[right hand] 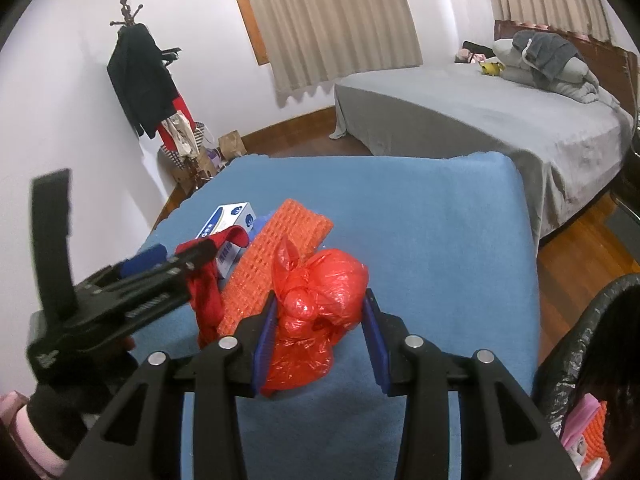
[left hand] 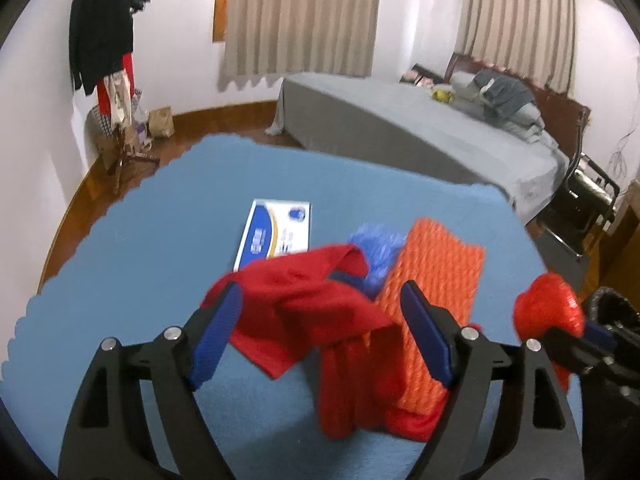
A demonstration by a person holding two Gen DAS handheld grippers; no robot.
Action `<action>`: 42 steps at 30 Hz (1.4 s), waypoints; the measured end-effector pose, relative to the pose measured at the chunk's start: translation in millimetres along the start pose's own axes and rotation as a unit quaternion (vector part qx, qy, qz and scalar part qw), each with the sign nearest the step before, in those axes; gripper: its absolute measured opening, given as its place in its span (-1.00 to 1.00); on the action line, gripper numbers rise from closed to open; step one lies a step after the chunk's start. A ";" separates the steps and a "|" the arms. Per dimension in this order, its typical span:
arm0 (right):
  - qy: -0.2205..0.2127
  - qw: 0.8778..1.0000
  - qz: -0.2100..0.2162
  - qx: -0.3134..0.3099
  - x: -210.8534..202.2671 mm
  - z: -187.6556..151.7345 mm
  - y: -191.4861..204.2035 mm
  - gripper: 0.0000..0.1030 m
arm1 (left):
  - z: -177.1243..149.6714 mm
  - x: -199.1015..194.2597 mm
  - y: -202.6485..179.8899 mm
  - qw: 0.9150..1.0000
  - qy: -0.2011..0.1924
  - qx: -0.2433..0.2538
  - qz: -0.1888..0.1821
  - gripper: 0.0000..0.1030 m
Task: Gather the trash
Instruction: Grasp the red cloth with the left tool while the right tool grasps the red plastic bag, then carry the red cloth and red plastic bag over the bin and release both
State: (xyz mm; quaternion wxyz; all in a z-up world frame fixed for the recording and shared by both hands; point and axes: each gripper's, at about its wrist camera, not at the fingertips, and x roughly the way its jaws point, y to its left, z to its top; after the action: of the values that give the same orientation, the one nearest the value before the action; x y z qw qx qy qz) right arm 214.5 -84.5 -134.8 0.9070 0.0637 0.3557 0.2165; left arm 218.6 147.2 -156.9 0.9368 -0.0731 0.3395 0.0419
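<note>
Red plastic bag [right hand: 316, 312]: crumpled and knotted, held between the blue pads of the right gripper [right hand: 318, 340] above the blue cloth; in the left wrist view it shows at the far right edge [left hand: 548, 308].
Right gripper: jaws partly closed, both pads pressing on the sides of the red plastic bag.
Bin [right hand: 592, 344]: lined with a black bag, at the lower right just beside the table edge; pink and orange scraps lie inside it.
Red cloth [left hand: 312, 312]: lies crumpled on the table between the fingers of the left gripper [left hand: 324, 332], draped partly over the orange mesh.
Left gripper: jaws stand wide apart around the red cloth; the right-hand pad is clear of the cloth, and whether the left-hand pad touches it cannot be told. Seen from the right wrist view [right hand: 160, 264], it reaches in from the left, held by a hand in a dark glove [right hand: 60, 408] with a pink cuff.
Orange mesh [left hand: 436, 280]: a long knobbly foam net, flat on the cloth, just beside the red cloth.
Blue plastic scrap [left hand: 376, 256]: bunched up, between the red cloth and the orange mesh.
White and blue box [left hand: 276, 232]: flat on the table behind the red cloth.
Table [right hand: 440, 220]: covered with a blue fleece cloth.
Room: a bed [right hand: 500, 120] with grey bedding behind the table, a coat stand [left hand: 104, 40] with dark clothes in the corner, beige curtains.
</note>
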 end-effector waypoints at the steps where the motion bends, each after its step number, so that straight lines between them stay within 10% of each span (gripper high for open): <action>1: 0.000 1.000 0.000 0.000 0.2 -0.6 -0.5 -0.22 | -2.9 1.6 1.7 1.000 0.006 -0.001 0.003 0.50; 5: 0.001 1.000 0.003 0.003 1.4 -0.5 -0.5 -0.22 | -13.6 3.6 13.3 1.000 0.028 -0.008 -0.009 -0.11; 7: 0.001 1.000 0.006 0.002 1.3 -0.9 1.7 -0.22 | -18.5 2.2 20.8 0.999 0.035 -0.016 -0.038 -0.73; 42: -0.050 0.998 0.022 -0.017 -72.3 2.3 9.2 -0.22 | -18.7 -121.8 -9.9 0.995 -0.059 0.020 -0.080 -0.85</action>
State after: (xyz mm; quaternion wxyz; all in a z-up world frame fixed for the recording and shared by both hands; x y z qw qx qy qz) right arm 165.6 -107.9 -86.0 0.9197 0.0664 0.3046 0.2388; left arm 114.7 130.8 -91.8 0.9569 -0.0789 0.2770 -0.0360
